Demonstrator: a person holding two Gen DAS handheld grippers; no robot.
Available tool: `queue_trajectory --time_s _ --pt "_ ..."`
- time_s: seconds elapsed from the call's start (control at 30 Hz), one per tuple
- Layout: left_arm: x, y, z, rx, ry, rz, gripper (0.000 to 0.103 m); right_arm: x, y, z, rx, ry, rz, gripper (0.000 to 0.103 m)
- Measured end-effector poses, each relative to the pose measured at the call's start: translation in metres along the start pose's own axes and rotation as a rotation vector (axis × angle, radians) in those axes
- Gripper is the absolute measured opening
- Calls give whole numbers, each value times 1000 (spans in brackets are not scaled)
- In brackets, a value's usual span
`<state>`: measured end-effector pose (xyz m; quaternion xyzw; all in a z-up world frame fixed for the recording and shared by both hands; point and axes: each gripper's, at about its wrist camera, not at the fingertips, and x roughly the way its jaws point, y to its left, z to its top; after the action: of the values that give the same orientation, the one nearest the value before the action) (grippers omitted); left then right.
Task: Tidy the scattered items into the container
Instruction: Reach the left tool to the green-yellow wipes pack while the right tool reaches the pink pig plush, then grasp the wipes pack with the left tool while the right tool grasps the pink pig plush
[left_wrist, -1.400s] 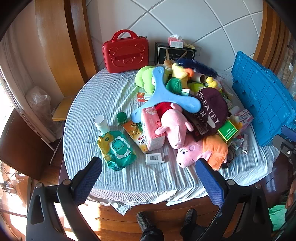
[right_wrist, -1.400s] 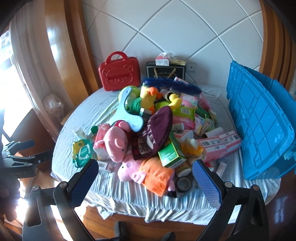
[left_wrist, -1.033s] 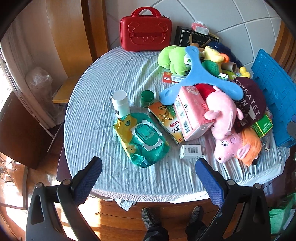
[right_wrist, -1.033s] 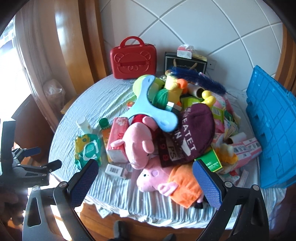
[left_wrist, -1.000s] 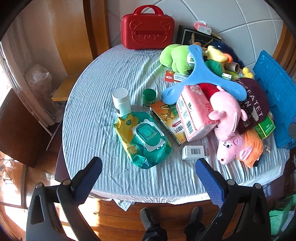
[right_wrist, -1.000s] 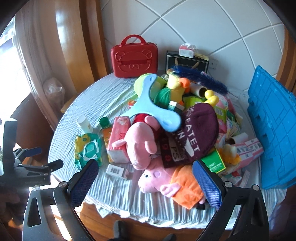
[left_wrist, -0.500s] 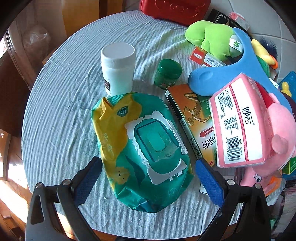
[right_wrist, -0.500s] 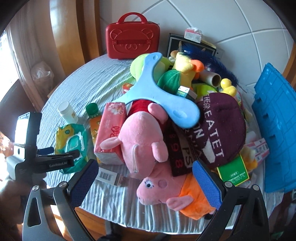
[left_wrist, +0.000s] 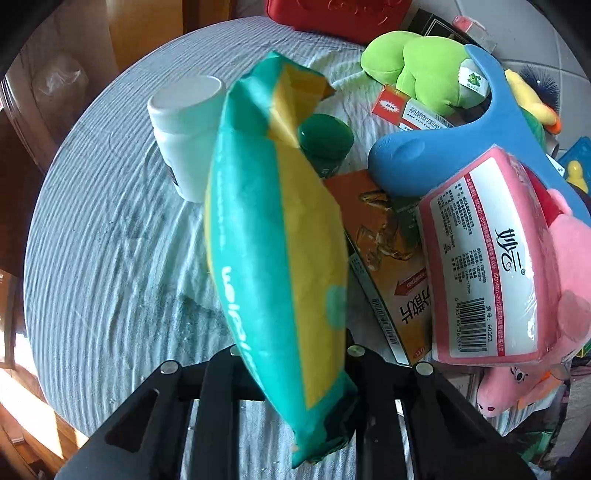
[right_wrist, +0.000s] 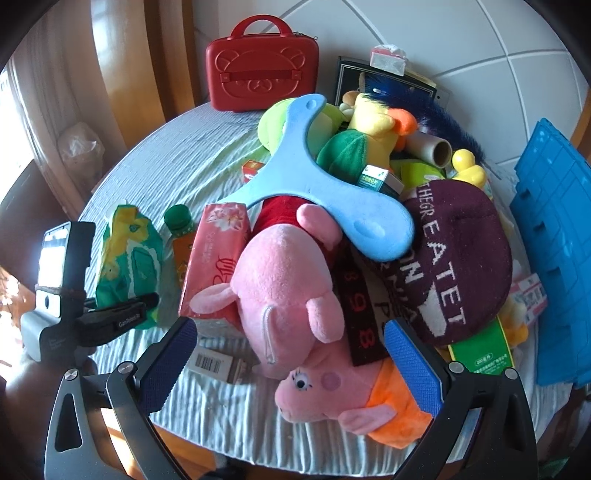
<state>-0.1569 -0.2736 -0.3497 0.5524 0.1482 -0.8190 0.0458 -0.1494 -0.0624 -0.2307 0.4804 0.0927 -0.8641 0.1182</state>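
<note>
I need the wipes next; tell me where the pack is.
The wipes pack is clamped on edge in the left tool, at the table's left side, with the white bottle and green jar just beyond.

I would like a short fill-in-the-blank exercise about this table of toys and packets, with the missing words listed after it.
1. The left gripper is shut on the green and yellow ____ of wipes.
2. The right gripper is ____, above the pink pig toy.
3. The case standing by the wall is ____ in colour.

Missing words: pack; open; red
</note>
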Motion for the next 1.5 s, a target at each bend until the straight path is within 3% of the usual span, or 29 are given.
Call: queue_trajectory --time_s 0.3,0.37,0.4,0.5,0.57,0.7,0.73,0.77,0.8,0.93,1.5 --pt "-24 15 3 20 -34 -58 18 22 -4 14 52 -6 -8 102" --pt "-26 14 1 30 -37 -62 18 25 -5 20 75 -8 -12 80" --pt "-27 13 1 36 -40 -61 18 28 -6 22 85 1 -13 75" --pt "-35 17 -10 48 -44 -61 18 41 -7 27 102 38 0 73" --pt "-38 18 -11 56 -44 -64 18 52 -7 29 119 78 27 81" --pt "-45 21 -14 67 -49 -63 18 69 -10 30 152 124 42 82" --pt "-46 22 -14 68 -49 -64 18 71 -10 30 154 128 50 79" --pt "-45 20 -15 69 -49 -64 18 72 -10 30 159 133 66 66" --pt "-46 19 -16 71 -50 -65 18 71 -10 30 165 137 76 65" --pt "-56 21 -19 76 -56 -72 18 57 -8 26 166 123 85 58" --pt "-107 -9 -12 142 -104 -140 18 -40 -29 18 217 25 138 56"
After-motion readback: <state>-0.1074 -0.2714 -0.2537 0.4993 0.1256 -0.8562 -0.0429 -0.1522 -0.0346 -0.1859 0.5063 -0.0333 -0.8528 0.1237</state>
